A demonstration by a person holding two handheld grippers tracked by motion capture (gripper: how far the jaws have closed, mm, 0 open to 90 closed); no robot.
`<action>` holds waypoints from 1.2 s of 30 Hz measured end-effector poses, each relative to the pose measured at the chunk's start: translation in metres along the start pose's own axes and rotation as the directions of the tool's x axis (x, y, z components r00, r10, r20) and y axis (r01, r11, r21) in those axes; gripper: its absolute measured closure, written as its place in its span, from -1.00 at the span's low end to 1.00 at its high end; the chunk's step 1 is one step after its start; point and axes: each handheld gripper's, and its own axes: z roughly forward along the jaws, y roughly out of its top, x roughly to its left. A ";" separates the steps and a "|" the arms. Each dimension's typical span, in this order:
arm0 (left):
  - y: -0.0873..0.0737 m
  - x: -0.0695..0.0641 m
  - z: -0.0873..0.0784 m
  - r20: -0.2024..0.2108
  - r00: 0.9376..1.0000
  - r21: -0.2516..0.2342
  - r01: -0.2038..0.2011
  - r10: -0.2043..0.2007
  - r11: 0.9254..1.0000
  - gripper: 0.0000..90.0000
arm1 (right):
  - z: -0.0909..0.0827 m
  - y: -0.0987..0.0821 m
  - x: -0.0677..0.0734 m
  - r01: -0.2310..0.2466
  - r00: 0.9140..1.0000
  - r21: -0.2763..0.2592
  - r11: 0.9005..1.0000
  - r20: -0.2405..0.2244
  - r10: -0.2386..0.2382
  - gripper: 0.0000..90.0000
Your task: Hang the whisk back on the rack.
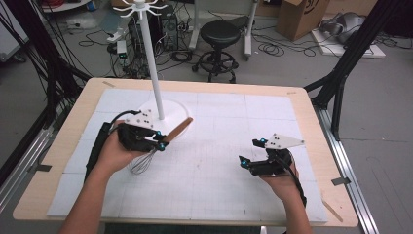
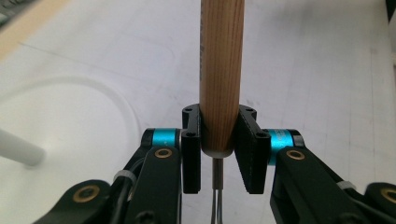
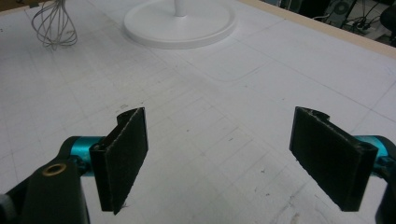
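A whisk with a wooden handle [image 1: 180, 127] and wire loops [image 1: 143, 163] hangs above the white mat, tilted, with its handle end over the stand's base. My left gripper [image 1: 163, 144] is shut on it. In the left gripper view the two pads [image 2: 191, 154] clamp the lower end of the handle [image 2: 222, 70], just above the metal collar. My right gripper [image 1: 249, 152] rests low at the right of the mat. Its pads [image 3: 123, 158] stand wide open with nothing between them. The right gripper view has the wire loops [image 3: 53, 23] at its upper left.
A white hook stand [image 1: 153, 63] rises from a round base [image 1: 173, 111] at the back left of the mat [image 1: 219, 185]. Its base [image 3: 180, 23] lies ahead of the right gripper. Beyond the table are a black stool [image 1: 220, 34], floor cables and a cardboard box [image 1: 302, 14].
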 end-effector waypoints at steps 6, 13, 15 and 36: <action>0.014 0.002 -0.017 -0.041 0.999 -0.064 -0.006 0.003 0.998 0.64 | 0.000 0.000 0.000 0.002 1.000 0.001 1.000 0.000 -0.002 -0.58; 0.024 0.003 -0.026 -0.040 0.999 -0.111 0.008 -0.013 0.994 0.64 | -0.001 0.000 0.000 0.002 1.000 -0.006 1.000 -0.001 -0.002 -0.58; 0.028 0.004 -0.029 -0.040 0.999 -0.118 0.013 -0.018 0.993 0.64 | -0.001 0.000 0.000 0.001 1.000 -0.010 1.000 -0.003 -0.001 -0.58; 0.082 0.031 -0.079 -0.018 0.999 -0.226 0.043 -0.048 0.973 0.64 | 0.001 0.000 0.001 0.011 1.000 0.000 1.000 -0.008 -0.011 -0.58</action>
